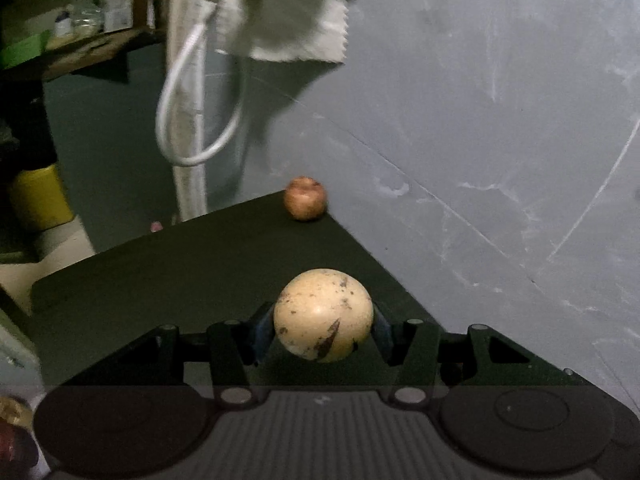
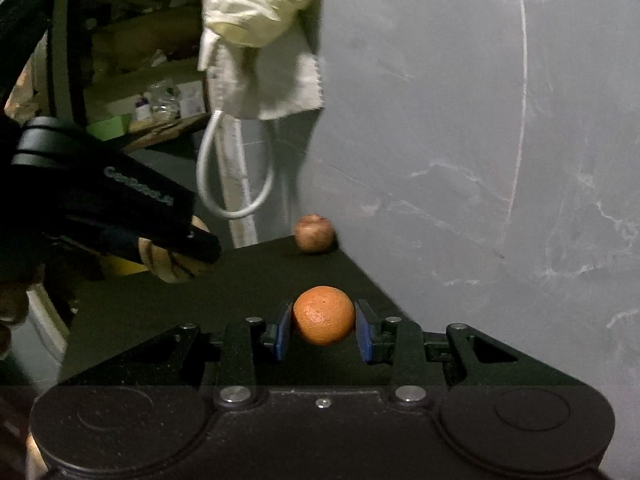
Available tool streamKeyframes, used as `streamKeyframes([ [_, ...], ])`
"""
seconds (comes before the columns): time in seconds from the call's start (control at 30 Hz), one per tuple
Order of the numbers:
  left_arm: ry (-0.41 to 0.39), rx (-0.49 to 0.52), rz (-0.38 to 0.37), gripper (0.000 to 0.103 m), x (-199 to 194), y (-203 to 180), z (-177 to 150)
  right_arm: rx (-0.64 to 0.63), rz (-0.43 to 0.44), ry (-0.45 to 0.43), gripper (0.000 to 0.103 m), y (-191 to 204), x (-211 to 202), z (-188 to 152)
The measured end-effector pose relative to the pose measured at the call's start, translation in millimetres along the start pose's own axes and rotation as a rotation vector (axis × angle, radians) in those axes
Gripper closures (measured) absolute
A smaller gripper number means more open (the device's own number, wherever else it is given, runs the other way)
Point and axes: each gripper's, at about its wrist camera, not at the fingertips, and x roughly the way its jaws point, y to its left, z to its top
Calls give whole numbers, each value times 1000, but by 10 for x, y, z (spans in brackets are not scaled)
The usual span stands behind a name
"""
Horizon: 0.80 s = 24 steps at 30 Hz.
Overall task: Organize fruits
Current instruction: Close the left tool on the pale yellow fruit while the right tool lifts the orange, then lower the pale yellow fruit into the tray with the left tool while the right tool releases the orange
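My left gripper [image 1: 323,326] is shut on a pale yellow round fruit [image 1: 323,314] with brown specks, lifted above the dark table [image 1: 180,276]. An orange [image 2: 324,315] sits clamped between the blue pads of my right gripper [image 2: 324,326], also off the table. The right wrist view shows the left gripper [image 2: 188,254] at the left with the pale fruit [image 2: 168,264] in it. A reddish-brown apple [image 1: 305,199] rests at the table's far corner by the wall; it appears again as the apple [image 2: 314,233] in the right wrist view.
A grey scuffed wall [image 1: 480,120] runs along the table's right side. A white cable loop [image 1: 192,128] and a pale cloth [image 1: 296,28] hang past the far corner. A cluttered shelf [image 1: 72,28] and a yellow container [image 1: 38,196] stand at the left.
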Motion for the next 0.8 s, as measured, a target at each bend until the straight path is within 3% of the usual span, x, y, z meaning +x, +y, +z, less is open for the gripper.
streamKeyframes([
  [0.33,-30,-82,54,48,-784,495,-626,-81,85,13,68,506,-506,-333],
  [0.8,-14,-261,92,48,-1359,946,-1717,-247,208,62,68,894,-826,-850],
])
